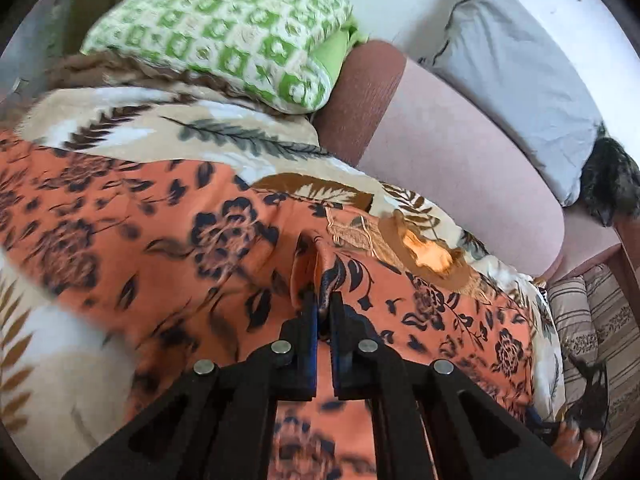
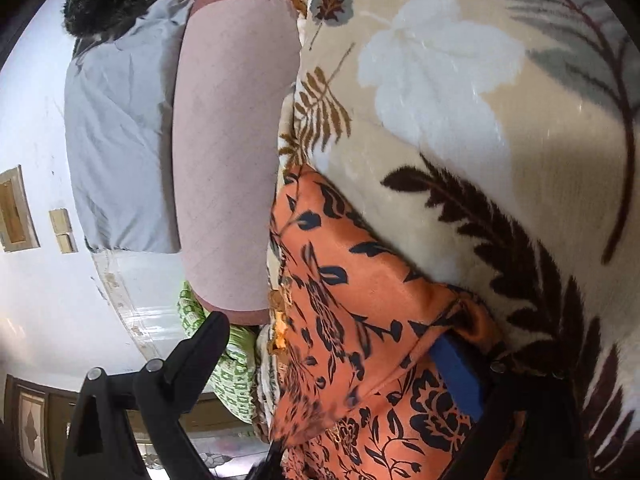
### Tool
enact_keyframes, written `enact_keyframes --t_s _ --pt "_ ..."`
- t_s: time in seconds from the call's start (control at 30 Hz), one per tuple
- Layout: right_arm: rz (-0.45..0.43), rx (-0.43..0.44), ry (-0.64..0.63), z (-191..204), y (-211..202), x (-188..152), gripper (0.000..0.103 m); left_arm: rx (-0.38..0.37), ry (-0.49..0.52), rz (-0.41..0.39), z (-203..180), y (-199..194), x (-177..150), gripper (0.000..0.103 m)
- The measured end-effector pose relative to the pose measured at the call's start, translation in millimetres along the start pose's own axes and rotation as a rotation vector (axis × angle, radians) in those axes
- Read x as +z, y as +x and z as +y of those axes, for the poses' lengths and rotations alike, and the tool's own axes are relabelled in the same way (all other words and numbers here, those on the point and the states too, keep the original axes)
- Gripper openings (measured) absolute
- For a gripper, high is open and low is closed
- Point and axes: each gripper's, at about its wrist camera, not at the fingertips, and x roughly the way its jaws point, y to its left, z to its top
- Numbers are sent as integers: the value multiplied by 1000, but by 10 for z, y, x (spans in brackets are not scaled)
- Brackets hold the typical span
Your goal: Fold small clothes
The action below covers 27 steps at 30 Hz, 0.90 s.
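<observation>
An orange garment with a dark blue flower print lies spread on a beige leaf-patterned blanket. My left gripper is shut on a raised fold of this garment, and the cloth bunches up between its black fingers. In the right wrist view the same orange garment hangs over the blanket. My right gripper stands wide open. The garment drapes against its blue-padded finger, while the other finger is clear of the cloth.
A green and white crocheted cushion lies at the back. A pink bolster and a grey pillow sit to the right, with a dark furry thing beside them. Striped bedding and a hand are at the lower right.
</observation>
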Motion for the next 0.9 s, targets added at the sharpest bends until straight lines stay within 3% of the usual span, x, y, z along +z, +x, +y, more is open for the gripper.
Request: enact_keyframes --t_s 0.07,0.13,0.23,0.3,0.43,0.57,0.67,0.7,0.77,0.83,0.87,0.9 --pt "-11 24 32 -67 -49 48 99 16 6 57 26 83 -167 4" --pt "42 10 35 -111 -5 41 99 52 49 69 37 261 -265 6" --pt "121 -55 -59 8 -72 -38 99 63 13 108 144 429 -224 8" --pt "186 -107 -131 77 -176 -71 99 77 26 82 169 408 -172 8" --pt "146 -161 -342 425 -412 -36 99 79 35 26 219 280 -126 8" --pt "159 -275 -582 807 -52 -40 99 34 92 2 78 176 -190 10" --pt "144 -414 -742 951 366 -14 98 -18 156 23 -116 235 -255 29" --pt "152 -425 -757 951 442 -7 94 -15 172 27 -155 270 -273 39" --pt "199 -467 -776 879 718 -8 83 43 225 84 -224 477 -337 43" --pt "232 -524 -814 777 875 3 43 80 260 103 -227 614 -404 42" --pt "215 -566 -807 714 901 34 29 89 287 76 -254 610 -421 42" --pt "191 -517 -727 645 831 121 26 101 310 76 -282 619 -432 42"
